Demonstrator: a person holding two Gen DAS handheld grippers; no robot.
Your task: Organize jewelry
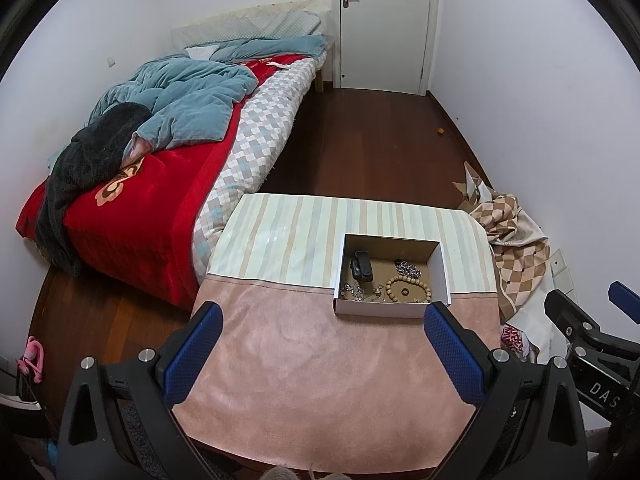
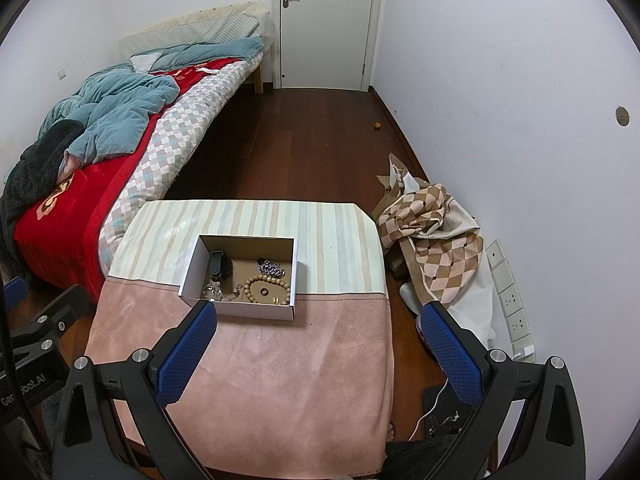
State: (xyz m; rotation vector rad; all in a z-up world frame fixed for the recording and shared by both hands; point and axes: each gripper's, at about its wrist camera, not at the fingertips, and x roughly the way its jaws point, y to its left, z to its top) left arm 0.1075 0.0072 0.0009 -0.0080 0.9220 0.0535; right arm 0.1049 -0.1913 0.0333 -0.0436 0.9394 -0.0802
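Left gripper [image 1: 322, 314]: spread wide, empty, above the pink cloth [image 1: 320, 380].
Right gripper [image 2: 318, 314]: spread wide, empty.
Box [image 2: 192, 270]: open, on the table, nothing in the way.
Inside: one bead bracelet [image 2: 267, 289], one black watch [image 2: 221, 266], one ring [image 2: 264, 291], chains.
Around: bed [image 1: 140, 208], door [image 2: 326, 20].

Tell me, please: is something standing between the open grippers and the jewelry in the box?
Only the box itself: its near wall rises in front of the wooden bead bracelet. The pink cloth before it is bare, and the box has no lid.
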